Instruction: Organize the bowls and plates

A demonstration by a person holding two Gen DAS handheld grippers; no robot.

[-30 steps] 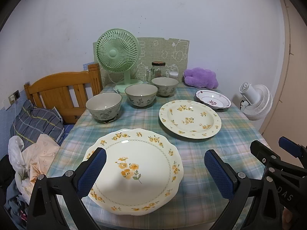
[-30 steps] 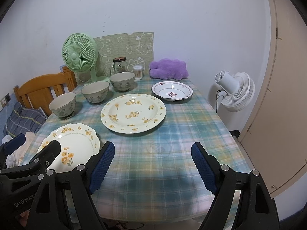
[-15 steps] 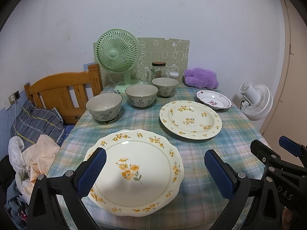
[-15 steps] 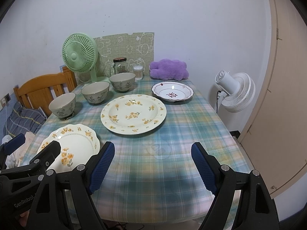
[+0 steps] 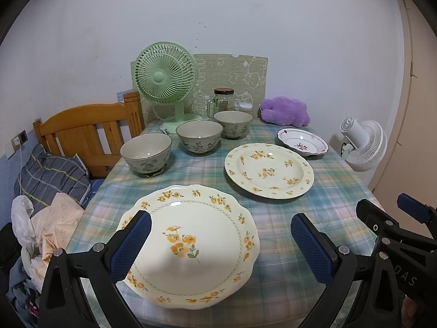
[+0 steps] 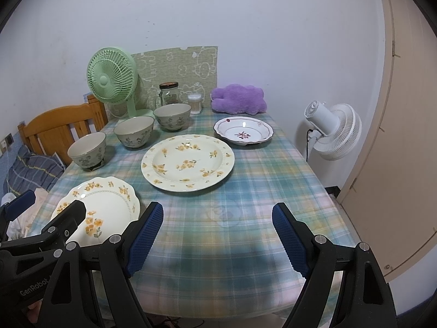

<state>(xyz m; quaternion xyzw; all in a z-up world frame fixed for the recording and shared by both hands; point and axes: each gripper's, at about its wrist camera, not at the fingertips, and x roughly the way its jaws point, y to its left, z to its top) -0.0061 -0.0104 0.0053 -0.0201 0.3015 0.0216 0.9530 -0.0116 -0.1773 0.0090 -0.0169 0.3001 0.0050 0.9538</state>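
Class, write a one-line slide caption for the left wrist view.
Open left gripper poised over a scalloped yellow-flower plate, with three bowls and two more plates waiting on the checked tablecloth.

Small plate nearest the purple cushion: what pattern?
White small plate with a dark red floral centre and thin reddish rim line; right wrist view.

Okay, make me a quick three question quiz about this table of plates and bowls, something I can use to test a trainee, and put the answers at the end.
1. How many grey-green floral ceramic bowls stand on the plaid tablecloth?
2. True or false: the left gripper is shut on the scalloped cream plate with yellow flowers.
3. Which dish lies nearest the purple plush cushion: A) the scalloped cream plate, B) the round cream plate with yellow flowers, C) the small white dish with a dark red motif?

Key:
1. Three: near, middle, far.
2. False; both it and the right gripper are open, holding nothing.
3. C.
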